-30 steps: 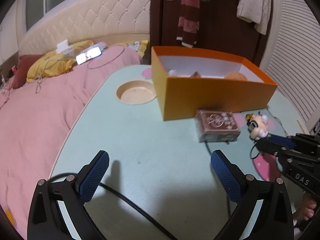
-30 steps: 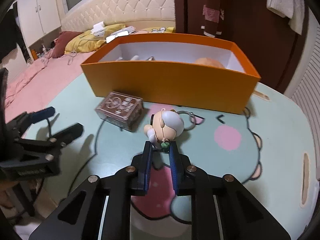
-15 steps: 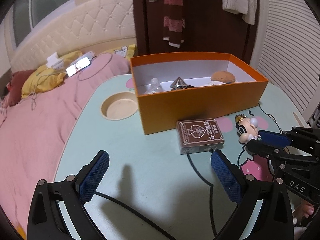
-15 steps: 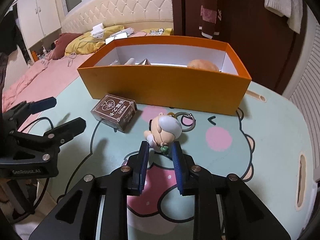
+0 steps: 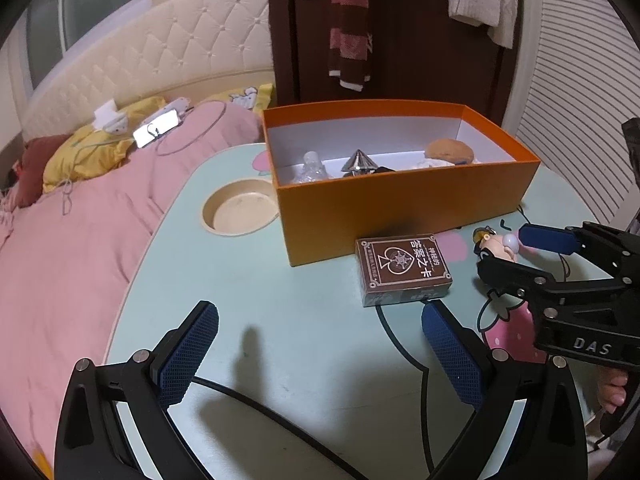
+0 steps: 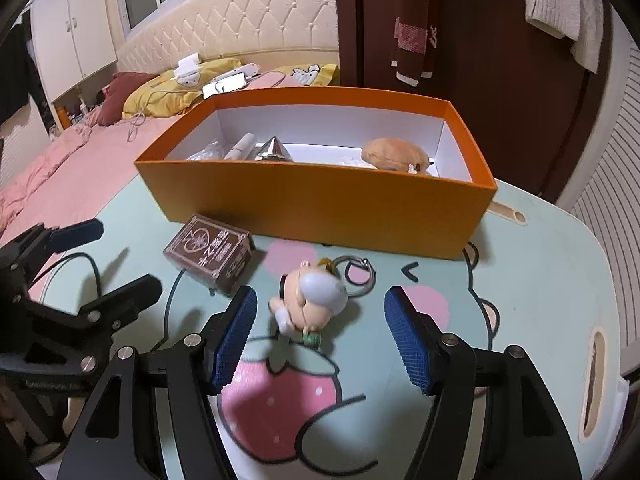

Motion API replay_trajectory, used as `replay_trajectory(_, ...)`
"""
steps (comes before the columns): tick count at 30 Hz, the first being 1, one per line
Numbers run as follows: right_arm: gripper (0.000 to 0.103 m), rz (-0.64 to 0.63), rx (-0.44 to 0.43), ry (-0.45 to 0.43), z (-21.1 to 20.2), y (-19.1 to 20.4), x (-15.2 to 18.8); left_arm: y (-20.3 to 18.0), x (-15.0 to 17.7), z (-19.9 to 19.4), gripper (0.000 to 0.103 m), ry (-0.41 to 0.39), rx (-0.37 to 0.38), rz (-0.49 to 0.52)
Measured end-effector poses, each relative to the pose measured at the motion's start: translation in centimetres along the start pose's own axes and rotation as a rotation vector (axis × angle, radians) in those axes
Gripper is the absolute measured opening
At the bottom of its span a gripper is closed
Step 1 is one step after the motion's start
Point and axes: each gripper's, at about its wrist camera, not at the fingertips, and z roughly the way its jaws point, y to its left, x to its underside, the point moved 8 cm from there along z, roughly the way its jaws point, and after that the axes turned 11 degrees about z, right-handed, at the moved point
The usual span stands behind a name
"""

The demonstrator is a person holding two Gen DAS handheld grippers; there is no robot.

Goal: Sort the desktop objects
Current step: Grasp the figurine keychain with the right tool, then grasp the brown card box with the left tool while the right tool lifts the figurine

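Bedside, on a pale green table (image 6: 540,280), an orange box (image 6: 320,204) is seen holding small items. The right gripper (image 6: 320,334), pinched narrow a moment ago, is now spread wide — the figurine (image 6: 308,304) lies released between its jaws, outside the box beside the cards (image 5: 402,268). The left gripper (image 5: 320,356) is held wide open, empty.

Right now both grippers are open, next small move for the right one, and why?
Probably ease the right gripper forward and shut it on the figurine keychain. Its jaws stand wide, the keychain lies on the table between and just ahead of the pads, and the orange box behind is open to receive it.
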Motion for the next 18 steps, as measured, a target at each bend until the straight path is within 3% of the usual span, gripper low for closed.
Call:
replay_trajectory(2,0.067,-0.006,-0.003,0.002,0.3,0.1,-0.1,0.0,-0.1,0.0,0.102,-0.002,0.002,-0.003)
replay_trajectory(5,0.044,-0.009,-0.018,0.023,0.7,0.2,0.1,-0.2,-0.3,0.1,0.102,0.001,0.012,-0.001)
replay_trajectory(9,0.044,0.012,-0.025,0.013,0.2,-0.3,0.6,-1.2,-1.2,0.3,0.102,-0.005,0.034,0.020)
replay_trajectory(18,0.044,0.087,-0.019,-0.061,-2.3,-3.0,0.5,-4.9,-3.4,3.6,0.102,0.070,0.038,0.142)
